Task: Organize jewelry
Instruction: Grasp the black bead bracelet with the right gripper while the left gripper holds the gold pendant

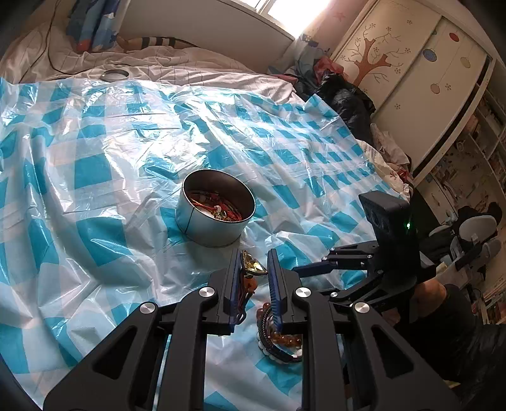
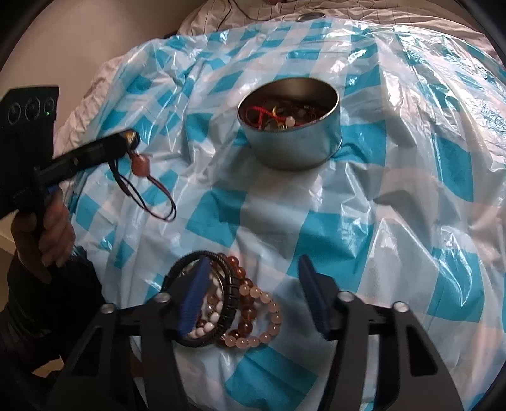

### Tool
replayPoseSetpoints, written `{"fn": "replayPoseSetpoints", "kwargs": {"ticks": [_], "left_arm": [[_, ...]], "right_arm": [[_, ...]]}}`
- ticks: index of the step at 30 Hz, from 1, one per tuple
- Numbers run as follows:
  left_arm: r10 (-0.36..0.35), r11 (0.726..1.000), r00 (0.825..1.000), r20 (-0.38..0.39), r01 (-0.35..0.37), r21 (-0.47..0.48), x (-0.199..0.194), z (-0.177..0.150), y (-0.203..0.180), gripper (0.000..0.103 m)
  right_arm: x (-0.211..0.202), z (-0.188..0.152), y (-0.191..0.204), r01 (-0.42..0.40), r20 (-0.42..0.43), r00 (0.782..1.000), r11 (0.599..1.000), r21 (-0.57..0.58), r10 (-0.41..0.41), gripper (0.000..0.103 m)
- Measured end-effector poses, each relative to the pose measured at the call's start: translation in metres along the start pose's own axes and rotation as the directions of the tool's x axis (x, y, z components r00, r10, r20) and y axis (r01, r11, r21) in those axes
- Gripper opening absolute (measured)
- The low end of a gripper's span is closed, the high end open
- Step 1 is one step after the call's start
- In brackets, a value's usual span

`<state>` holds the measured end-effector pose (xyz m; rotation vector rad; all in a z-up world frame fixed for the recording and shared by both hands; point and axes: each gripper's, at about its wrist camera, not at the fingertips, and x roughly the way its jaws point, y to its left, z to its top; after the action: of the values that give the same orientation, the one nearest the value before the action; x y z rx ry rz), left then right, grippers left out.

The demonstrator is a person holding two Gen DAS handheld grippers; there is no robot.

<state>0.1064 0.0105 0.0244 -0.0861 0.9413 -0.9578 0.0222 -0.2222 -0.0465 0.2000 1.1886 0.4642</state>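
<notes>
Left claw (image 1: 253, 268) pinches a corded pendant (image 1: 253, 268) clear of the bed, bound for the tin (image 1: 218, 210) at 11 o'clock — right claw (image 2: 253, 291), half open and empty, straddles the bracelets (image 2: 227, 303).

A bed with rumpled white quilted bedding (image 1: 196, 68) stands beneath a bright, sunlit window (image 1: 294, 12). To the right, a cream wardrobe painted with a brown tree (image 1: 398, 63) adjoins cluttered white shelves (image 1: 480, 151).

Blue-and-white checked plastic sheet (image 2: 316, 240), silver tin (image 2: 294, 148), amber-and-pink bead bracelets (image 2: 253, 319).
</notes>
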Motion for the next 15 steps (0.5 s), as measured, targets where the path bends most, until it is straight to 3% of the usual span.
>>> {"fn": "replayPoseSetpoints", "kwargs": {"ticks": [4,7,9,11,15], "left_arm": [[0.001,1.0,1.0,-0.003,-0.001,-0.001,0.001,0.0,0.001,0.016],[0.003,1.0,1.0,-0.005,-0.003,-0.001,0.002,0.0,0.002,0.016],[0.004,1.0,1.0,-0.005,-0.004,-0.001,0.002,0.0,0.002,0.016],[0.007,1.0,1.0,-0.006,-0.007,-0.001,0.002,0.0,0.002,0.016],[0.012,1.0,1.0,0.0,-0.012,-0.01,0.002,-0.001,0.005,0.016]], "right_arm": [[0.001,-0.003,0.003,0.0,-0.008,1.0,1.0,-0.02,0.0,0.048],[0.005,-0.005,0.005,0.01,-0.015,1.0,0.999,-0.04,-0.011,0.037],[0.009,-0.007,0.011,-0.011,-0.013,1.0,0.998,-0.059,0.011,0.019],[0.008,-0.008,0.017,-0.012,-0.005,1.0,0.996,-0.088,0.012,0.01],[-0.002,-0.005,0.013,-0.093,0.035,0.995,0.994,-0.048,0.095,0.01]]}}
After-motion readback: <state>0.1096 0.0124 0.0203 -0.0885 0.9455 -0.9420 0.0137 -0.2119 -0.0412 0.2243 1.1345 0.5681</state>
